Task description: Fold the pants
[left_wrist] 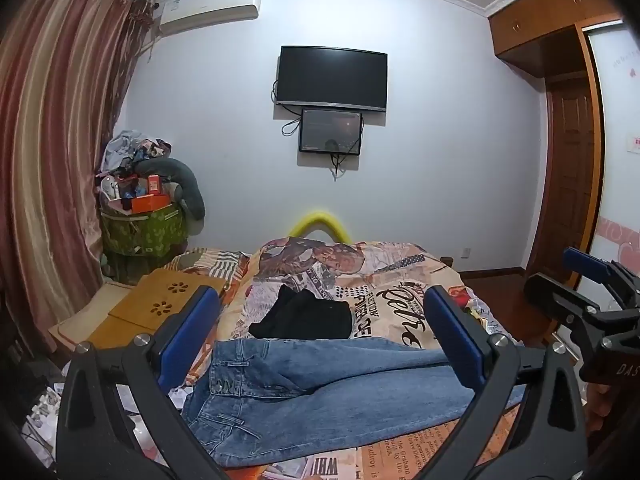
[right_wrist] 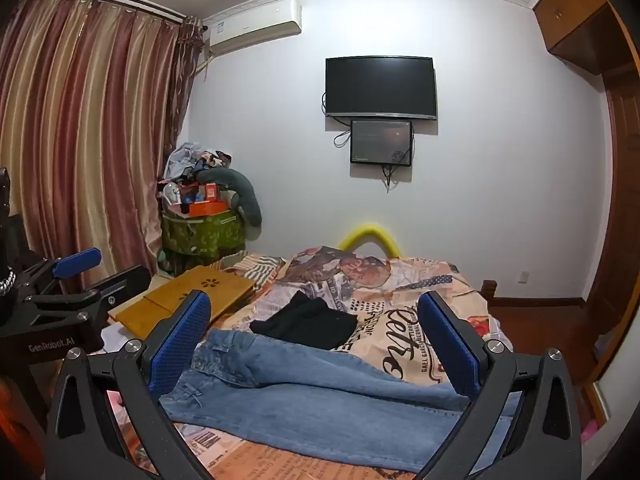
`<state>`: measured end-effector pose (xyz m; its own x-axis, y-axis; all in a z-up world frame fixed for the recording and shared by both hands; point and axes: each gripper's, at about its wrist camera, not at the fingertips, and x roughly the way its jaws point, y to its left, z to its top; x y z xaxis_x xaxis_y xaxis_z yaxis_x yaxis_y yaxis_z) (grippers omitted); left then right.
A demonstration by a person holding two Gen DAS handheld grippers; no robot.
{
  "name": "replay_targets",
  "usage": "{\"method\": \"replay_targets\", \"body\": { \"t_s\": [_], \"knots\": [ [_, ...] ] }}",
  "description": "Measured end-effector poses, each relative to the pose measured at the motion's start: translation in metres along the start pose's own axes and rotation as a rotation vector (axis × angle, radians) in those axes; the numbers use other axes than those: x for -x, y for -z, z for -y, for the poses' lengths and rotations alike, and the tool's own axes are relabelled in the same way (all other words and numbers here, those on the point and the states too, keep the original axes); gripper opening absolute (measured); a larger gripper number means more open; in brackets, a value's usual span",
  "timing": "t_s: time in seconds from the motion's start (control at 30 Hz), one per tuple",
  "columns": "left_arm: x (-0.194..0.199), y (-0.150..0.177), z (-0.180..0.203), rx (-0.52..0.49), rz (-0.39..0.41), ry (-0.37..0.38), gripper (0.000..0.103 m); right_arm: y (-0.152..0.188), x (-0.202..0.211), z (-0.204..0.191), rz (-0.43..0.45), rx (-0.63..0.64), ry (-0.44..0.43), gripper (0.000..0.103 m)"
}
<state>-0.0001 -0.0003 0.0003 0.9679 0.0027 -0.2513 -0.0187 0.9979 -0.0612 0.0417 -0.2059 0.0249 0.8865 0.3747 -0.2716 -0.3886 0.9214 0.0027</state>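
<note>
A pair of blue jeans is lying stretched across the near edge of the bed, waistband toward the bed's left edge and legs running toward its right edge. Just beyond the jeans, toward the middle of the bed, a folded black garment is resting on the newspaper-print cover. A wooden lap tray is sitting at the bed's left edge.

The left gripper is hovering above the jeans with its blue pads spread wide and nothing between them. The right gripper is hanging over the same garment, likewise spread wide and gripping nothing. Each one is showing at the edge of the other's view.

Behind the bed, a yellow curved piece is peeking over its far edge. On the white wall a dark TV is hanging with a smaller screen beneath it, and an air conditioner is sitting high at the left. Striped curtains are covering the left side, a cluttered green bin is standing in the corner, and wooden cabinets are filling the right.
</note>
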Motion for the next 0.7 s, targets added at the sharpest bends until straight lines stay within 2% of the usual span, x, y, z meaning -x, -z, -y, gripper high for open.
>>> {"method": "replay_targets", "body": {
  "t_s": [0.47,0.7],
  "knots": [
    [0.0066,-0.0096,0.0017,-0.01,0.003,-0.004,0.103,-0.0009,-0.0006,-0.005,-0.014,0.001,0.003,0.103],
    [0.0053,-0.0038,0.0029,-0.009,0.016,-0.016,0.103,0.0002,-0.0016,-0.002,-0.017,-0.001,0.003,0.103]
  ]
}}
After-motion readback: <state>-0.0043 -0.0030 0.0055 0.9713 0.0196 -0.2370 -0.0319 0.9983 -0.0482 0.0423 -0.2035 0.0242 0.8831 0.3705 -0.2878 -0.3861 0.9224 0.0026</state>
